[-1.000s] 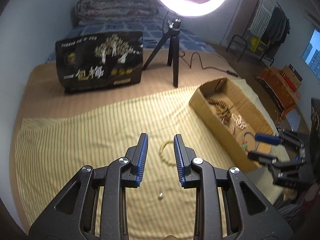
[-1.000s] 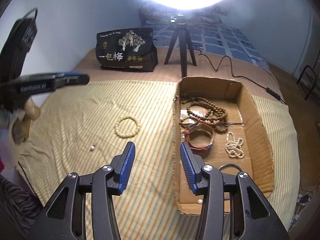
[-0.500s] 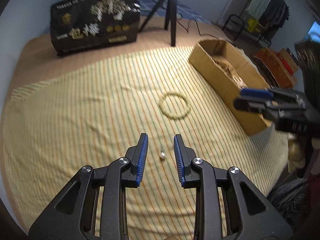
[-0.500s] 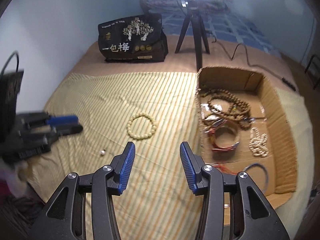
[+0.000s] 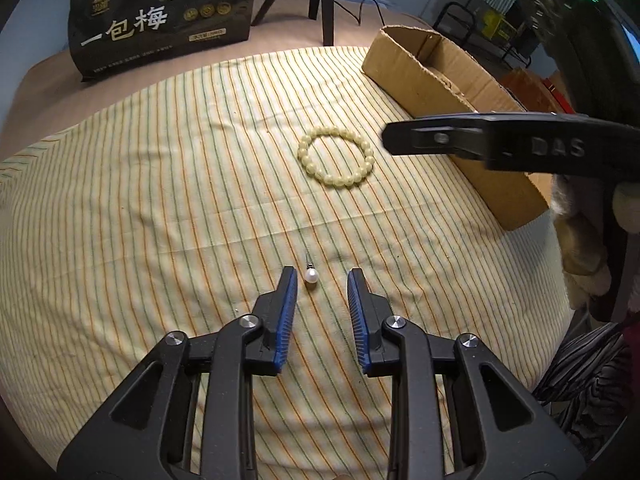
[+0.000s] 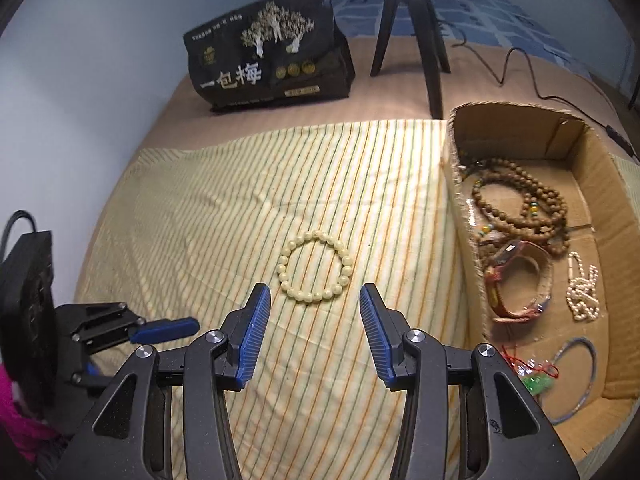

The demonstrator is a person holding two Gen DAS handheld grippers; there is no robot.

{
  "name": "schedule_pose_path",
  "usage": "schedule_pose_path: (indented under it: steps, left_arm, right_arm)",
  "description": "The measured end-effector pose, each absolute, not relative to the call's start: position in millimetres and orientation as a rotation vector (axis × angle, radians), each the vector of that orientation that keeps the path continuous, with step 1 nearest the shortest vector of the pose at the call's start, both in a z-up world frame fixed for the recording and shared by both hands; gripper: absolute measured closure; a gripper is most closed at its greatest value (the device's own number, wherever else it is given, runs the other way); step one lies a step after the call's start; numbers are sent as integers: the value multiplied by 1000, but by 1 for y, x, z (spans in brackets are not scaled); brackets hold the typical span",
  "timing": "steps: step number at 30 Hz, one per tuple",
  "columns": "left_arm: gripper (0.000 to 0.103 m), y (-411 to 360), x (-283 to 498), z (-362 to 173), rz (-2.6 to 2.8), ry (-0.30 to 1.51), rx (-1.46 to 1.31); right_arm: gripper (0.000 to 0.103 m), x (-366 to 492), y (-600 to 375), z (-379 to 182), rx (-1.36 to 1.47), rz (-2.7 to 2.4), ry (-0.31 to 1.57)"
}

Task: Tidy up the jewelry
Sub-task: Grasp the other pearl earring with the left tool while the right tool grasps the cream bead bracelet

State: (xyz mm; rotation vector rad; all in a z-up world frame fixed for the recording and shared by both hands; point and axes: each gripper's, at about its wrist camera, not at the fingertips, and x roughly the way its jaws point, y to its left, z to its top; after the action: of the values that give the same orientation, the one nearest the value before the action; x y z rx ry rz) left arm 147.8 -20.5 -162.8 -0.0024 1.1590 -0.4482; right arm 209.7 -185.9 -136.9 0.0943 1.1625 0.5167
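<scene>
My left claw (image 5: 322, 278), spread and empty, straddles the pearl earring (image 5: 311, 276); I should center, then pinch gently. Right claw (image 6: 314, 300) is spread near the bead bracelet (image 6: 316, 266).

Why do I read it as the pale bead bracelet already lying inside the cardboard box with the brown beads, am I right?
Not right. The pale bead bracelet lies on the striped cloth, outside the cardboard box; the brown beads are inside. The right wrist view shows it.
</scene>
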Motion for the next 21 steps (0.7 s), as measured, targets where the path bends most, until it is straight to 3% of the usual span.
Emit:
schedule_pose_path:
  steps: [4, 6, 18, 21]
  left_arm:
    - [78, -23, 150, -167, -443, 1169, 16]
    - [78, -25, 153, -168, -441, 1169, 21]
    - [78, -30, 164, -185, -440, 1197, 39]
    - [85, -31, 168, -187, -434, 1200, 46]
  right_arm:
    - [59, 217, -178, -149, 93, 500, 1183]
    - [66, 220, -173, -154, 84, 495, 1193]
    - [71, 234, -163, -172, 25, 429, 1210]
    - [73, 238, -160, -177, 2, 411, 1216]
